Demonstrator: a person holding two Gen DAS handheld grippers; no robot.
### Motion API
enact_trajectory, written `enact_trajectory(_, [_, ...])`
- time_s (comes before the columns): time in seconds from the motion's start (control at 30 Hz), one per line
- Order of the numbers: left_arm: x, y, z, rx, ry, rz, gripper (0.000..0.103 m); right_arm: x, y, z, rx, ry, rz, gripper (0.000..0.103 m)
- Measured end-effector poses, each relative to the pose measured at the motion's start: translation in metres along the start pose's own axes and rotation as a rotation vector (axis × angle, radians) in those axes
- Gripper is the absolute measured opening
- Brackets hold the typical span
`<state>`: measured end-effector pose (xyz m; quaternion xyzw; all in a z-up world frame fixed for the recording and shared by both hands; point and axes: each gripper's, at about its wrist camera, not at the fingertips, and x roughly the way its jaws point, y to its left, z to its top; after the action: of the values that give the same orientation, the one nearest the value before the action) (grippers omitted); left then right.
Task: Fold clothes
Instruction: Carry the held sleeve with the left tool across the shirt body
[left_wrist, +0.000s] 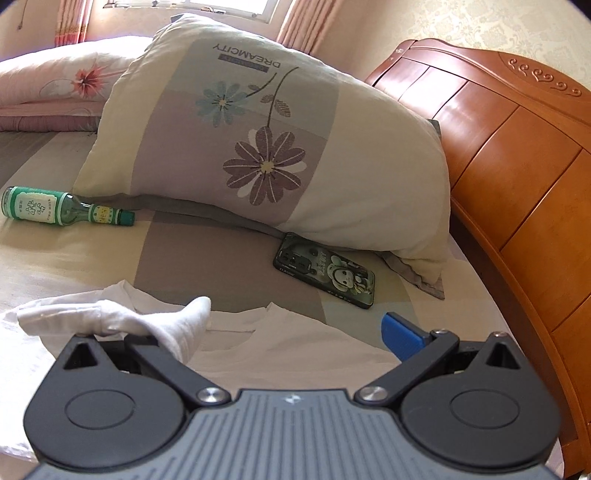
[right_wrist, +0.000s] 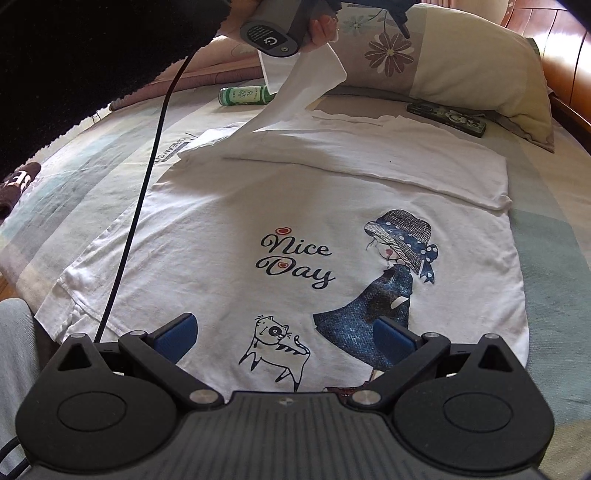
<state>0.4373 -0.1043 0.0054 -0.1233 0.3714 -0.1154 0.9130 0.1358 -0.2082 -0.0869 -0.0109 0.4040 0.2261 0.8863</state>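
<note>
A white T-shirt (right_wrist: 280, 206) lies print-up on the bed (right_wrist: 554, 280), its "Nice Day" lettering, a girl in a hat and a cat facing the right wrist camera. One sleeve (right_wrist: 373, 162) is already folded in across the upper chest.

The left claw (left_wrist: 291, 328) is spread wide: its blue right finger (left_wrist: 402, 334) stands free, while the other sleeve (left_wrist: 122, 317) is draped over the left finger, hiding it. From the right wrist view that sleeve rises off the bed in a taut strip to the left claw, which a hand (right_wrist: 321, 31) holds up near the pillow (left_wrist: 266, 147).

The right claw (right_wrist: 286, 336) hovers over the shirt's lower part, near the cat print, its blue fingers apart and pinching nothing.

Beyond the collar a phone (left_wrist: 325, 275) lies face down, tucked partly under the pillow. A green bottle (left_wrist: 66, 206) lies on its side to the left, and a wooden headboard (left_wrist: 517, 155) runs along the right.
</note>
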Motion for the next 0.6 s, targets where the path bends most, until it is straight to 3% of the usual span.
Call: enact_trajectory(0.6, [0.030,-0.029,-0.026,0.112,0.102,-0.053,0.102,0.002,-0.003,0.000,0.012,0.005,-0.001,0.103])
